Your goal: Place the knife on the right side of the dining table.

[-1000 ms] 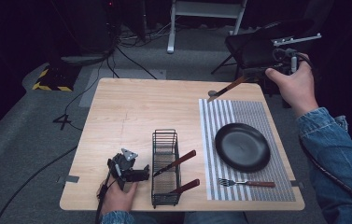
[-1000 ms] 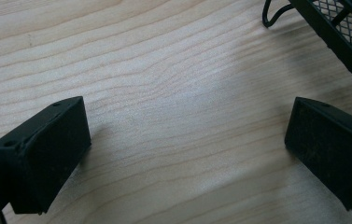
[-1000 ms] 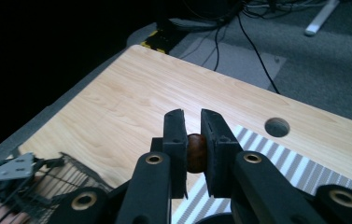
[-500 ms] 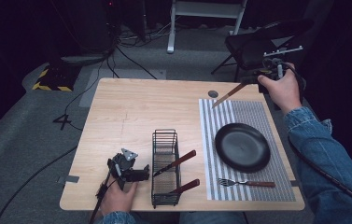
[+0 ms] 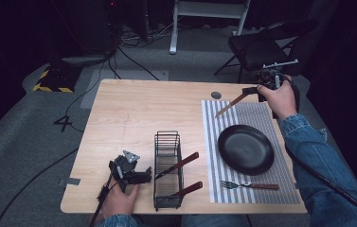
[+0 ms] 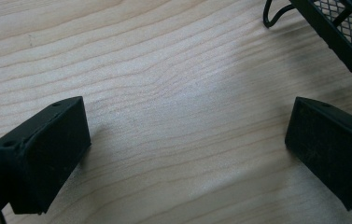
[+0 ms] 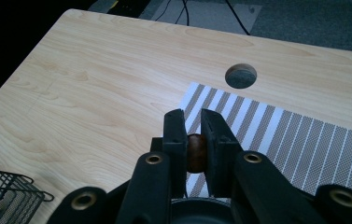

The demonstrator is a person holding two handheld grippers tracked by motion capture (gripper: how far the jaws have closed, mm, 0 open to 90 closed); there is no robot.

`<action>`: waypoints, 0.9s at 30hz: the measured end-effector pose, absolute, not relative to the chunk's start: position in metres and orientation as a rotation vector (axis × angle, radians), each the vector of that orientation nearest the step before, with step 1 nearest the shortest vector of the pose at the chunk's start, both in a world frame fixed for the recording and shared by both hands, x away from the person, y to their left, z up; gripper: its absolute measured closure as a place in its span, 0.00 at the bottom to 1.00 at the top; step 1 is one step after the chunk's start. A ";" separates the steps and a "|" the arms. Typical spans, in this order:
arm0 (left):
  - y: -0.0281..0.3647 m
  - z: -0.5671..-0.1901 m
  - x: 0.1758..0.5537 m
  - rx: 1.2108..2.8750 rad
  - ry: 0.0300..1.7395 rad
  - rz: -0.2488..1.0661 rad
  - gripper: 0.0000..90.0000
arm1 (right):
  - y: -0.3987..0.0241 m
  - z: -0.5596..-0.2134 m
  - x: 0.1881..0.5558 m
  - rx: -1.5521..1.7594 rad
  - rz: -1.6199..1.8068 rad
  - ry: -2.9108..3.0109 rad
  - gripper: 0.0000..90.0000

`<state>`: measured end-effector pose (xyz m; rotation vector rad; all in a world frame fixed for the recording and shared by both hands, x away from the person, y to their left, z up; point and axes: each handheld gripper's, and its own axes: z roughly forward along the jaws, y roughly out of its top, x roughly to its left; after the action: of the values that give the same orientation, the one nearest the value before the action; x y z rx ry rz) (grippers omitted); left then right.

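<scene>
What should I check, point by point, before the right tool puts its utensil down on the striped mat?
1. Right tool shut on the brown wooden-handled utensil: ok.
2. Utensil's working end identified: cannot tell.
3. Bare area on the grey striped placemat beyond the round black plate: ok.
4. Silver fork with brown handle lies apart from that area: ok.
5. Left tool open and holding nothing, beside the black wire basket: ok.

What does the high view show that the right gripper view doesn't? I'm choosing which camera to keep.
High view alone: black pan, fork, left gripper and the utensil's blade. Right gripper view alone: the jaws pressed on both sides of a brown handle. Both share the striped placemat, wire basket, tabletop and cable hole.
</scene>
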<state>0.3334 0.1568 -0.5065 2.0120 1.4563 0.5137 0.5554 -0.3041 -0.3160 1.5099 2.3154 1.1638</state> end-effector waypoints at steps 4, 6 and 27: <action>0.157 -0.506 0.333 2.012 1.456 0.514 0.00 | -0.307 -0.323 0.557 1.532 1.153 2.312 0.91; 0.157 -0.507 0.333 2.012 1.456 0.514 0.00 | -0.310 -0.328 0.558 1.555 1.151 2.309 0.91; 0.157 -0.506 0.333 2.014 1.455 0.515 0.00 | -0.342 -0.360 0.560 1.643 1.004 2.162 0.75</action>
<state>0.3335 0.1569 -0.5064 2.0137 1.4553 0.5147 0.5603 -0.3425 -0.3602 1.6427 2.1618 1.0042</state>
